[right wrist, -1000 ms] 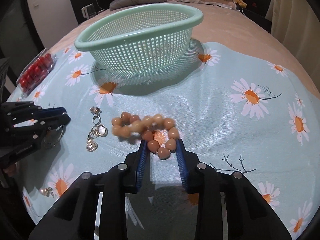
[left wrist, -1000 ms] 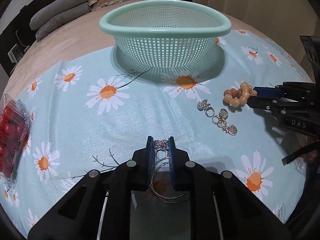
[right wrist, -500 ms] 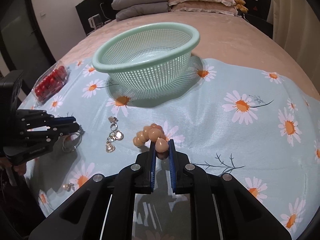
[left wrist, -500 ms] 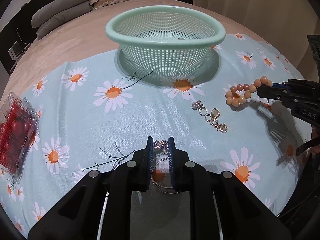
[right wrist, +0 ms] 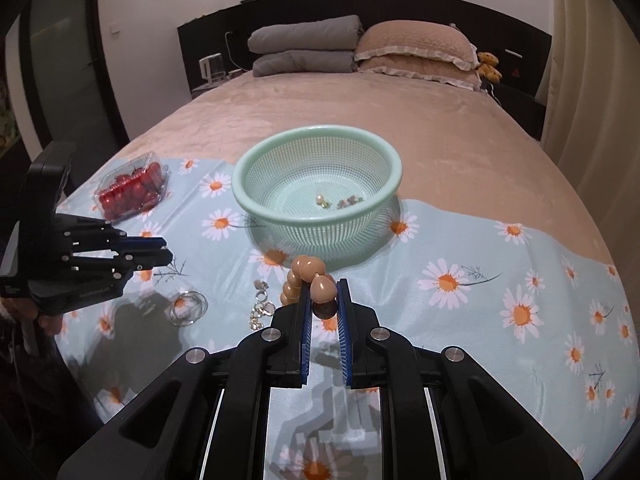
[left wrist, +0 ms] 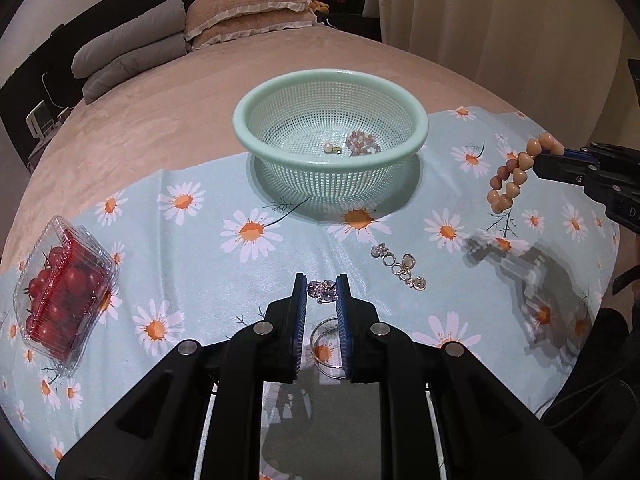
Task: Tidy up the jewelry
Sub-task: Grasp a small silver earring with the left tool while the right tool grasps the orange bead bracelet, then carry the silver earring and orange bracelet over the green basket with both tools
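My left gripper point(left wrist: 321, 281) is shut on a small crystal ornament point(left wrist: 322, 292), held above the daisy cloth point(left wrist: 200, 264). A thin wire hoop point(left wrist: 329, 345) shows lower between its fingers; whether it hangs from the ornament or lies on the cloth I cannot tell. My right gripper point(right wrist: 323, 285) is shut on a peach bead bracelet point(right wrist: 298, 276), which dangles in the air at the far right of the left wrist view point(left wrist: 512, 180). Beyond both stands a mint mesh basket point(left wrist: 418, 136) with a pearl piece point(left wrist: 330, 148) and purple beads point(left wrist: 362, 142) inside. A string of silver charms point(left wrist: 400, 266) lies on the cloth.
A clear box of red cherry tomatoes point(left wrist: 60, 292) sits at the cloth's left edge. The cloth covers the foot of a beige bed point(right wrist: 360, 108) with grey and beige pillows point(right wrist: 304, 52) at the far end. A curtain point(left wrist: 500, 20) hangs to the right.
Both grippers have risen away from the cloth. The right gripper shut on the bead bracelet and lifted it clear. The left gripper kept its hold on the crystal ornament.
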Demonstrator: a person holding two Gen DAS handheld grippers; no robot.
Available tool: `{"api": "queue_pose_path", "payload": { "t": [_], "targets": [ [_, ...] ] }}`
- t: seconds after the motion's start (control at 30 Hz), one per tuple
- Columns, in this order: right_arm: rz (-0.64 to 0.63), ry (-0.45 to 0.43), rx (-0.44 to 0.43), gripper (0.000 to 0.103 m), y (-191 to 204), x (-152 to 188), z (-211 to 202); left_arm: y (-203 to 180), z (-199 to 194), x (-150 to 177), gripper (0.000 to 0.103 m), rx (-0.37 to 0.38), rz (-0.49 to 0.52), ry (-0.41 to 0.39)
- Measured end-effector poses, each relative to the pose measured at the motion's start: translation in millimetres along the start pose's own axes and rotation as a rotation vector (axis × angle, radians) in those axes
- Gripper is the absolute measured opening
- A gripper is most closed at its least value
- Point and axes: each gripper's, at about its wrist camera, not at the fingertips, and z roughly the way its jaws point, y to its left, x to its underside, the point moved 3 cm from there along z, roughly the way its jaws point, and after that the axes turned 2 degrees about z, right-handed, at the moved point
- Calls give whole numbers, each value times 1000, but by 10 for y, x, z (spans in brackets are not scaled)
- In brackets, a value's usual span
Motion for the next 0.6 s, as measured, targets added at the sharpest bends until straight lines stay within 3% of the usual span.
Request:
{"api": "queue_pose_path", "payload": {
  "t": [0.37, 0.6],
  "targets": [
    [-60, -107, -22, 11, 134, -532, -311, -28, -340, -474, 15, -23, 58, -80],
    [-39, -172, -29, 11, 68, -926, -290, -88, -482, -798, 15, -18, 91, -130]
  ]
}}
